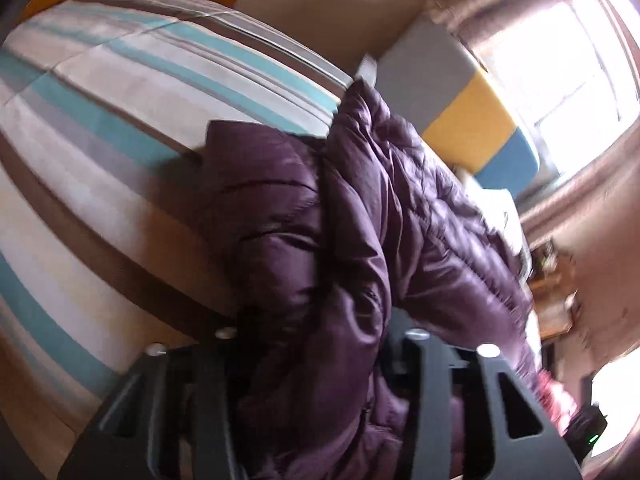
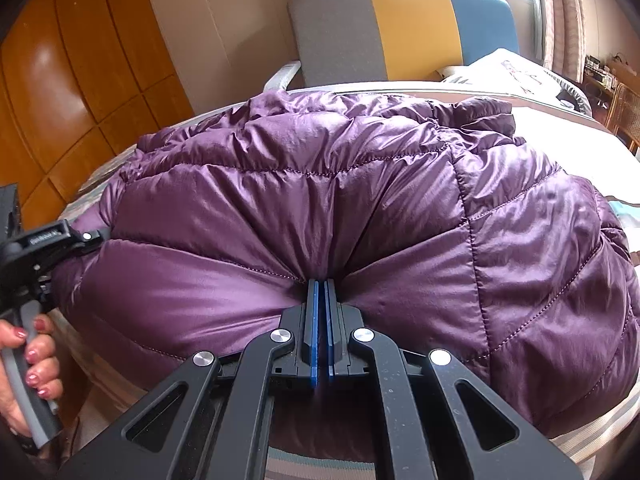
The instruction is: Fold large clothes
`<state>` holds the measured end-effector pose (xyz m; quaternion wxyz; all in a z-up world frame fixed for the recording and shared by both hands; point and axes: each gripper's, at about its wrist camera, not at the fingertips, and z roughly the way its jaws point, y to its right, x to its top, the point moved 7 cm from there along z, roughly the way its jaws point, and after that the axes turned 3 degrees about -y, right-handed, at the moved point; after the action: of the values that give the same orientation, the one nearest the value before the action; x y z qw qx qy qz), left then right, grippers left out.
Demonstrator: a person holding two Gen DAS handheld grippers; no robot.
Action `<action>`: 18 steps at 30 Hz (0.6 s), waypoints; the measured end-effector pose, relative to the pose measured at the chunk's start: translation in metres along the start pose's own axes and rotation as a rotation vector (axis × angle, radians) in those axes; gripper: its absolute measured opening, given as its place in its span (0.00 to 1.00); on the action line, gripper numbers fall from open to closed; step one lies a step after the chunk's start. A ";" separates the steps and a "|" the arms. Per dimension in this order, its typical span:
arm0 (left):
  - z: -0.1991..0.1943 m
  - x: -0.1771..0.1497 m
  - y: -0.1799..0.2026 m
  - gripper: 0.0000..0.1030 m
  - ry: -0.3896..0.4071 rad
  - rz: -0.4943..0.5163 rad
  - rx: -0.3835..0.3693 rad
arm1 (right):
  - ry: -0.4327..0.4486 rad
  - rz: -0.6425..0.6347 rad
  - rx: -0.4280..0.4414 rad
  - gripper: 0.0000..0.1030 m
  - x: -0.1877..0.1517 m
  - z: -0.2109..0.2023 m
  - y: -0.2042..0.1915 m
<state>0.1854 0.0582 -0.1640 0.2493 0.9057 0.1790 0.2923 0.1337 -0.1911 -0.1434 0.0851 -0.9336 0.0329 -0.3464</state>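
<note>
A puffy quilted purple jacket [image 2: 320, 184] lies spread over the bed. My right gripper [image 2: 322, 284] is shut on a pinched fold at its near edge, and the fabric puckers around the blue pads. My left gripper [image 2: 92, 236] meets the jacket's left edge, held by a hand [image 2: 36, 356] with painted nails. In the left wrist view the jacket [image 1: 400, 208] bunches up between the left gripper [image 1: 320, 320] jaws and hides the fingertips; the jaws sit close against the fabric.
The bed has a striped cover [image 1: 100, 120] in teal, white and brown. A grey, yellow and blue headboard [image 2: 400, 28] stands behind it, with a white pillow [image 2: 520, 72] to the right. Wooden wardrobe doors [image 2: 60, 80] line the left; a bright window is at the back.
</note>
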 end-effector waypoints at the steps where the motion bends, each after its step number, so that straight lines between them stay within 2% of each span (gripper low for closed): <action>1: -0.007 0.002 0.005 0.24 0.029 0.017 0.004 | -0.001 -0.002 -0.005 0.03 0.000 0.000 -0.001; 3: -0.023 0.002 0.022 0.22 0.095 0.094 0.027 | -0.003 -0.001 -0.011 0.03 -0.001 0.000 -0.003; 6: -0.043 0.007 0.045 0.21 0.162 0.149 0.006 | -0.009 -0.007 -0.026 0.03 0.001 0.002 -0.006; 13: -0.070 0.005 0.103 0.21 0.219 0.265 -0.066 | -0.017 0.008 -0.026 0.03 0.006 0.005 -0.011; 16: -0.075 0.007 0.117 0.21 0.229 0.297 -0.067 | 0.015 0.064 0.034 0.03 0.011 -0.009 -0.005; 18: -0.079 0.007 0.121 0.21 0.236 0.309 -0.065 | 0.049 0.080 0.019 0.03 0.016 -0.019 0.003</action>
<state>0.1638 -0.0092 -0.0381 0.2079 0.8733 0.0564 0.4369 0.1329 -0.1988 -0.1196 0.1068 -0.9220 0.0688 -0.3658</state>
